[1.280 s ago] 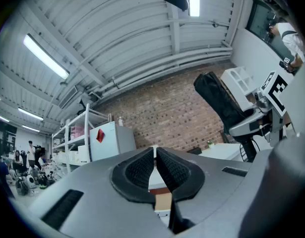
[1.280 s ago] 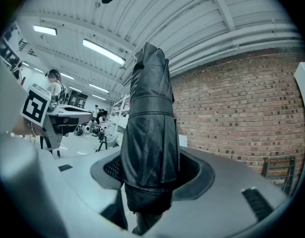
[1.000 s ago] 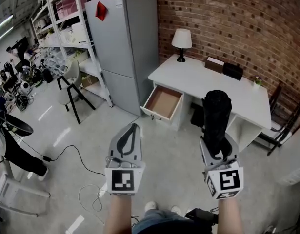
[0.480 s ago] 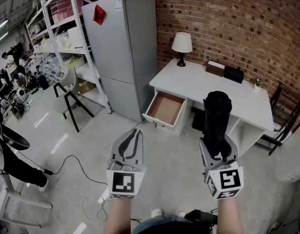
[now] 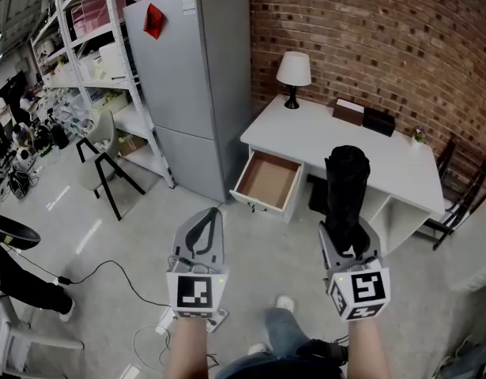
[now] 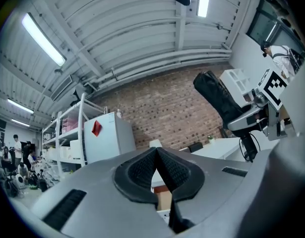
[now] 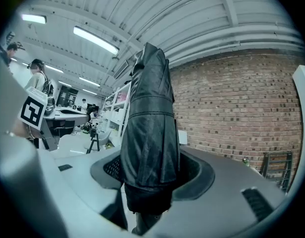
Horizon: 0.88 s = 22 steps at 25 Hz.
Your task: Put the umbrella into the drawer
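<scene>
Across the room in the head view, the open drawer (image 5: 265, 178) with its bare brown wooden bottom stood pulled out from the white worktop (image 5: 349, 144), well apart from both grippers and ready to take the load. The right gripper (image 5: 347, 242) carried the folded black umbrella (image 5: 346, 186) upright, clamped near its lower end, probably so that the long bundle kept clear of the floor and could later be tipped into the drawer. The left gripper (image 5: 212, 218) was held level beside it, with no part in the carrying. From the left gripper view, its grey jaws lay together, the dark ribbed pads (image 6: 142, 170) meeting at the tip with nothing between them. From the right gripper view, the jaws stood partly apart, pressed on the umbrella's smooth, faintly glossy, creased fabric cover (image 7: 150, 128), a soft cylinder that looked likely to give a little under the grip.
</scene>
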Tool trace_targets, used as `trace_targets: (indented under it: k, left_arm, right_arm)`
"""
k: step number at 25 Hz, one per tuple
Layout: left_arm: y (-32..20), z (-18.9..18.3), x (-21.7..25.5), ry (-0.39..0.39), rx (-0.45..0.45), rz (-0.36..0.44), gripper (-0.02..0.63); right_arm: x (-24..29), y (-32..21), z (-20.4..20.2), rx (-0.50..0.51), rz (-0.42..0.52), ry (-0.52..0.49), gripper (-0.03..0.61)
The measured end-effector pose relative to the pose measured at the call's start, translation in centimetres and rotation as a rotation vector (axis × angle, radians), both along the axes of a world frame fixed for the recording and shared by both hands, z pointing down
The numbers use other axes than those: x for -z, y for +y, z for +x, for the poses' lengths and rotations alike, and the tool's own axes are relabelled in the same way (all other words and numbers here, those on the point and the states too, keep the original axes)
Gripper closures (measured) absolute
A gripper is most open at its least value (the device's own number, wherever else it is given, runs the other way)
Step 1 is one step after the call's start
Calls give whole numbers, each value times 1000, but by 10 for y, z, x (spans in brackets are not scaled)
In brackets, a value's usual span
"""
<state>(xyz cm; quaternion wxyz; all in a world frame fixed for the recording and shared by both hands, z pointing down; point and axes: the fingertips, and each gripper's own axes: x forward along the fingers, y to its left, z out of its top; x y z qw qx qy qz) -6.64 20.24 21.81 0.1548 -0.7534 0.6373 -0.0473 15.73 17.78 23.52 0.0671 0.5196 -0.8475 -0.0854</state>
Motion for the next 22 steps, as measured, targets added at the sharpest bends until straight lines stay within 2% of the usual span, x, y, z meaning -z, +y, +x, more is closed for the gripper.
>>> trace_targets:
  k: [7, 10, 17, 22]
  left_arm:
    - [-49, -13, -13, -17, 6, -23, 612]
    - [-82, -18, -26, -36, 28, -60, 612]
    - [-196, -28, -39, 9, 85, -102, 612]
    - [-279, -23, -40, 0, 100, -131, 612]
  right_arm:
    - [-13, -61, -13, 16, -35, -35, 347]
    - [-23, -98, -16, 31, -55, -48, 347]
    - [-40, -215, -24, 83, -98, -61, 347]
    - [-47, -295, -24, 119, -132, -72, 347]
